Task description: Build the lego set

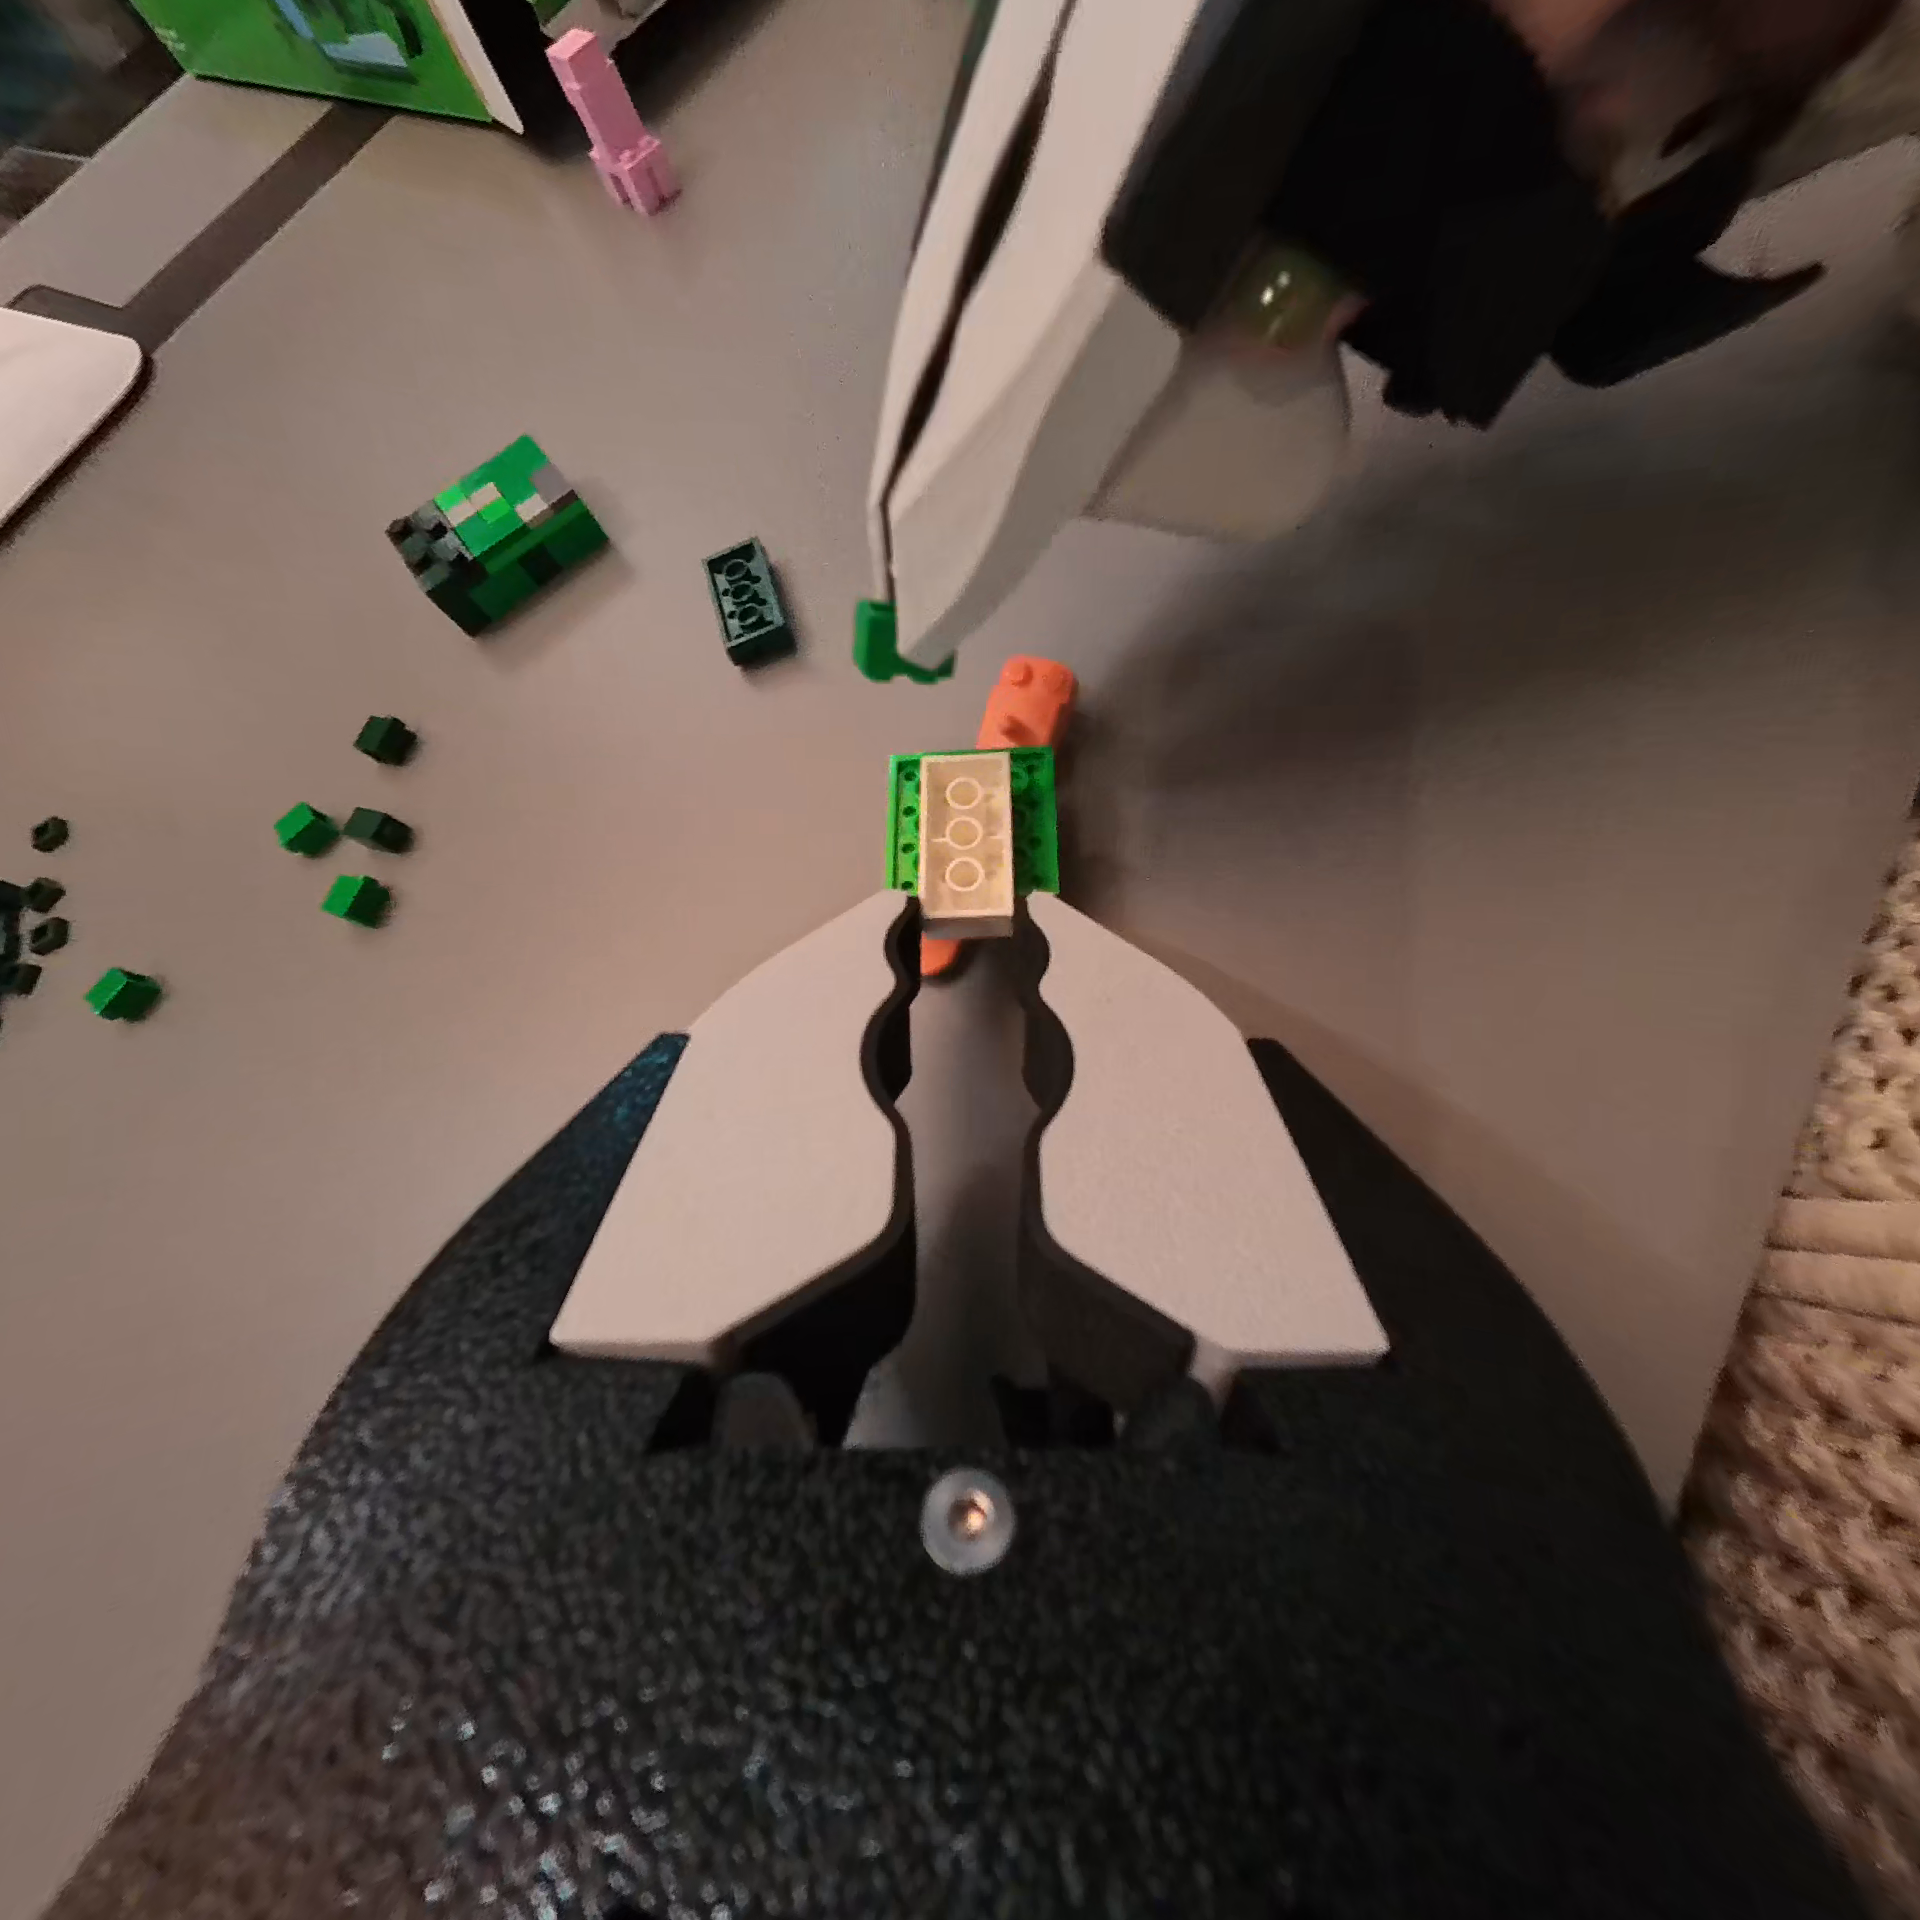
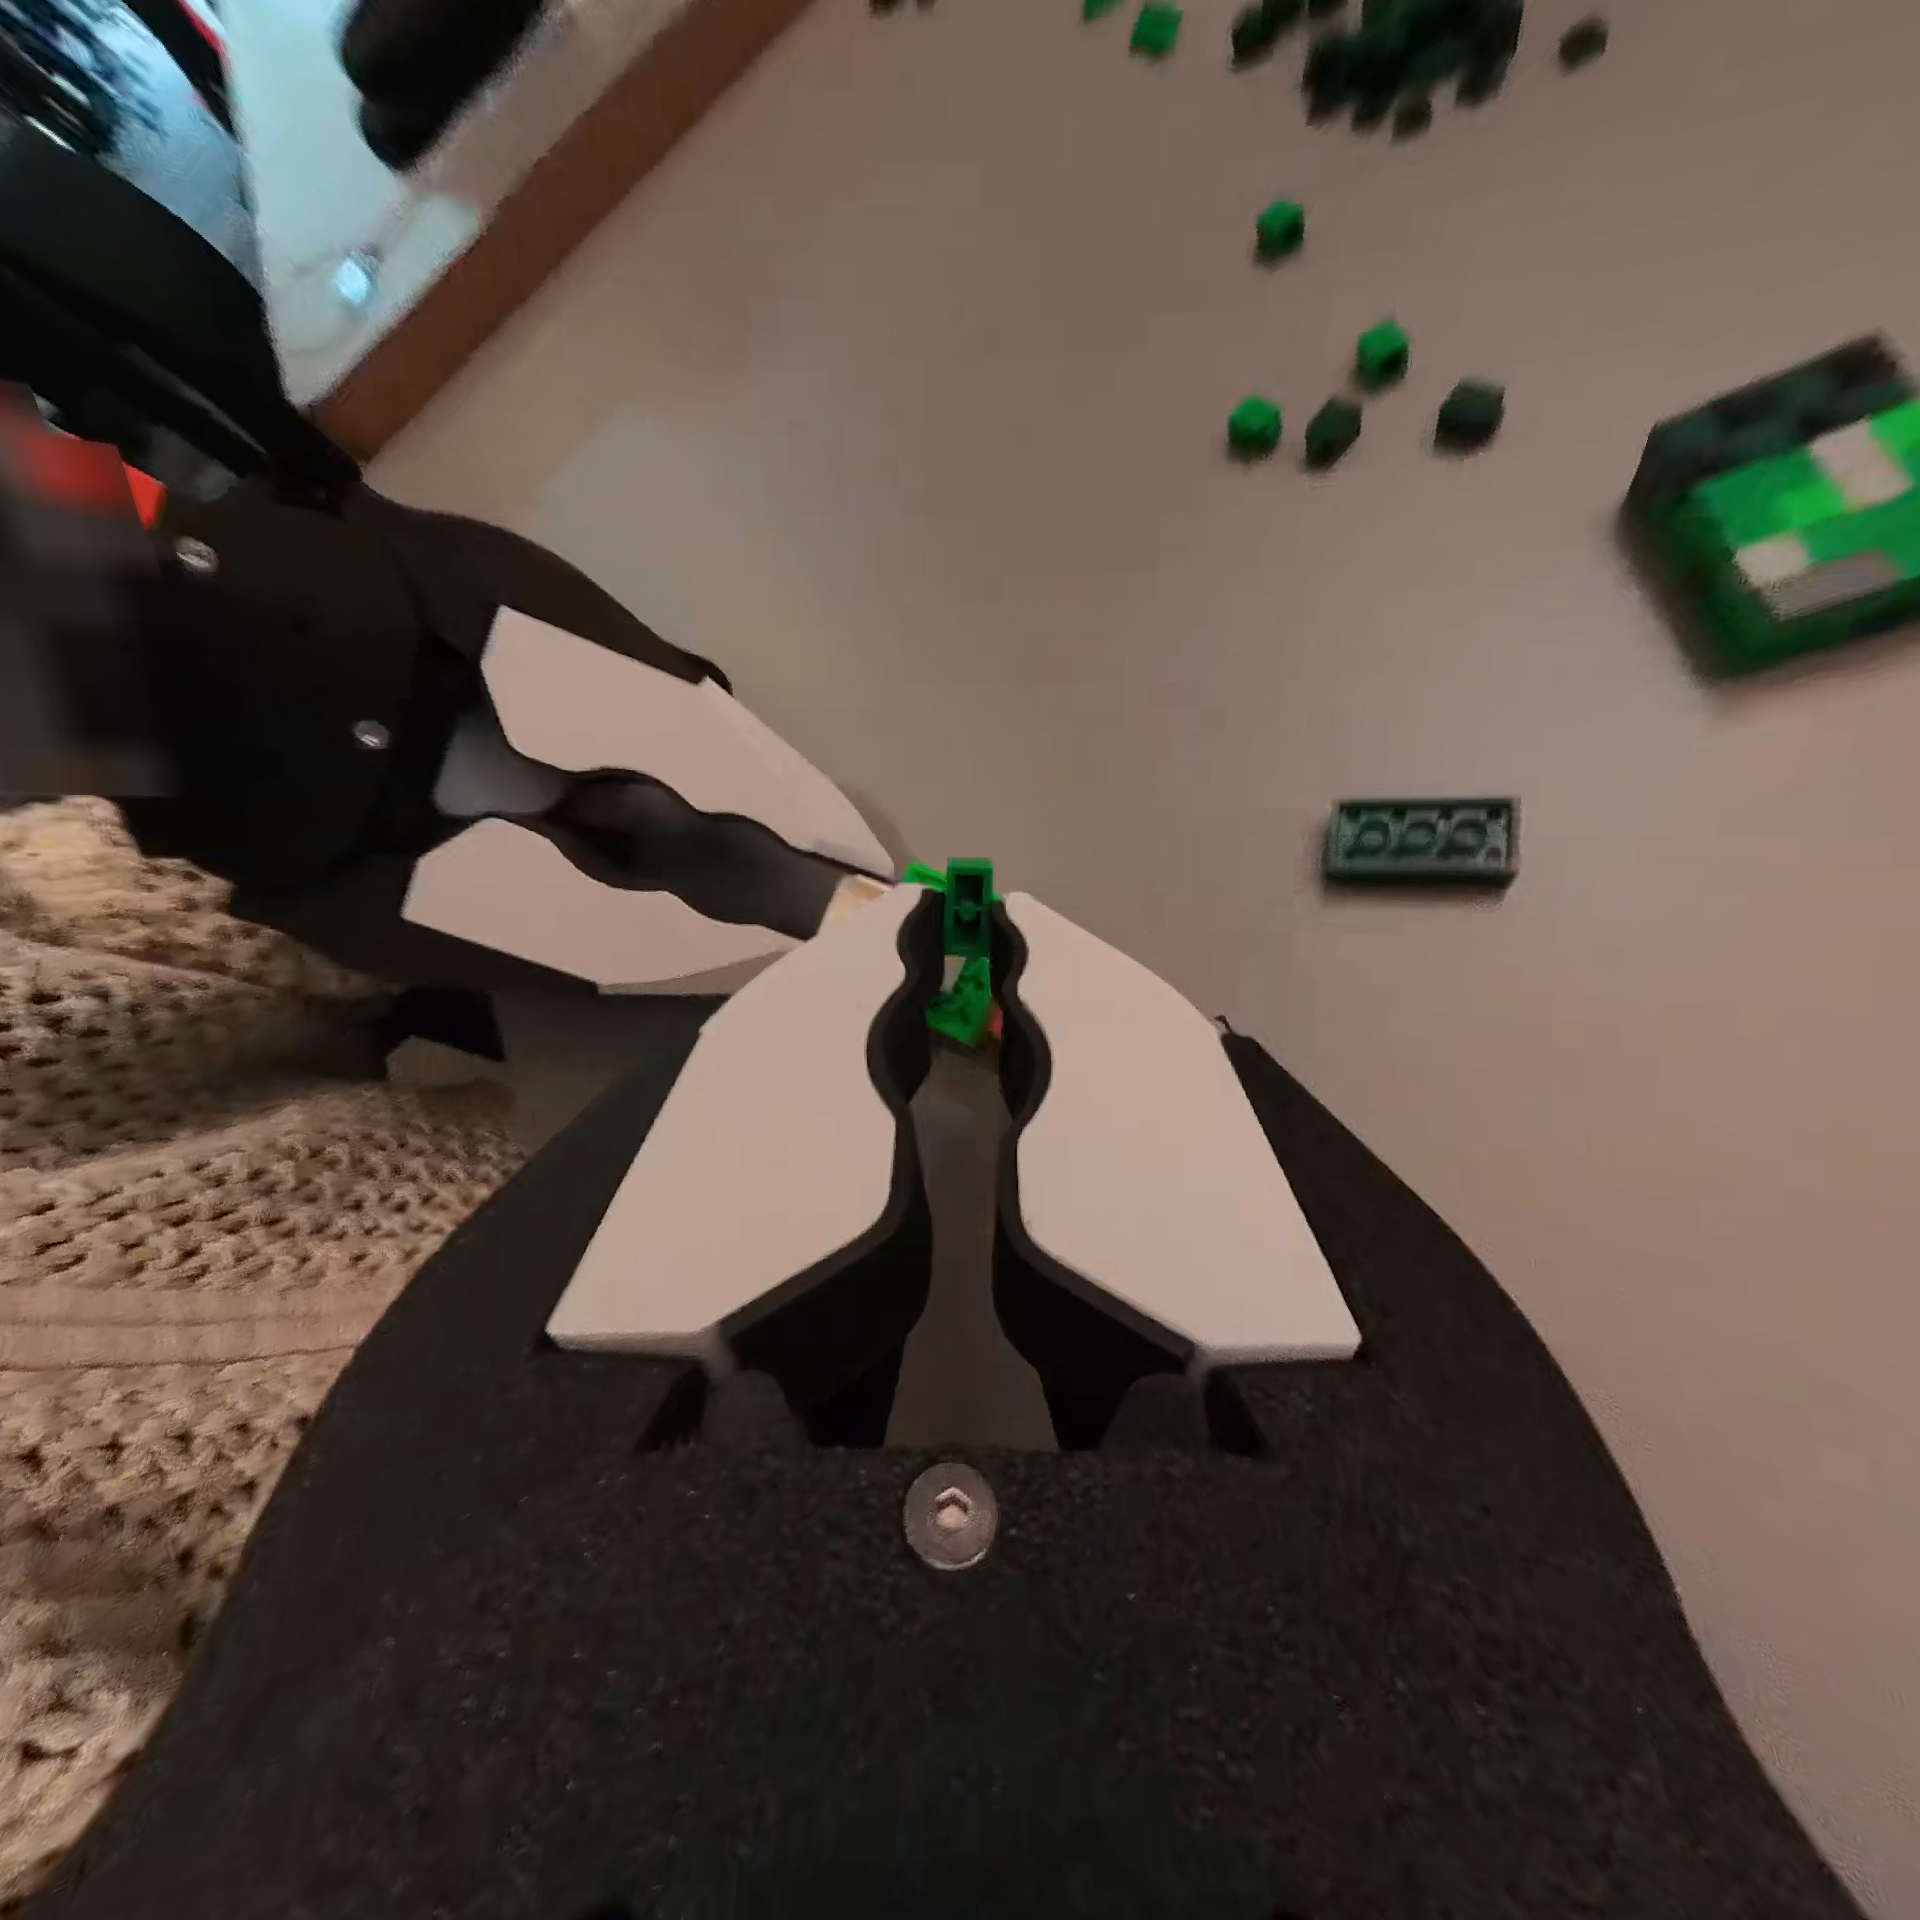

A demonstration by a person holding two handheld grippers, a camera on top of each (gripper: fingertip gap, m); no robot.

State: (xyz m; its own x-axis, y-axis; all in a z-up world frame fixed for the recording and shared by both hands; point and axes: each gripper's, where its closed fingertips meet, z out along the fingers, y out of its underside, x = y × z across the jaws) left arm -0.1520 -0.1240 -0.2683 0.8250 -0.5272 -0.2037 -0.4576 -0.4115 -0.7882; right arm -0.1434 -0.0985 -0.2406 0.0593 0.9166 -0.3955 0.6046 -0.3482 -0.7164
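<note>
My left gripper point(image 1: 968, 920) is shut on the near end of a small assembly: a white brick point(image 1: 966, 831), underside up, on a bright green plate point(image 1: 1039, 821), with an orange piece point(image 1: 1029, 701) behind it. It is held just above the grey table point(image 1: 1351, 831). My right gripper point(image 1: 909, 649) comes down from above and is shut on a small bright green piece point(image 1: 876, 639), just beyond and left of the assembly. In the right wrist view the right gripper point(image 2: 966, 906) pinches that green piece point(image 2: 968, 899), with the left gripper point(image 2: 868, 883) meeting it from the left.
A dark green brick point(image 1: 748, 603) point(image 2: 1418, 842) and a green block build point(image 1: 499, 530) point(image 2: 1787, 530) lie nearby. Several small green bricks point(image 1: 353, 831) are scattered left. A pink figure point(image 1: 613, 125) and green box point(image 1: 343, 52) stand at the back. A knitted cloth point(image 1: 1818, 1351) lies along the table's right edge. The gap from one gripper's tips to the other's is roughly 5 centimeters.
</note>
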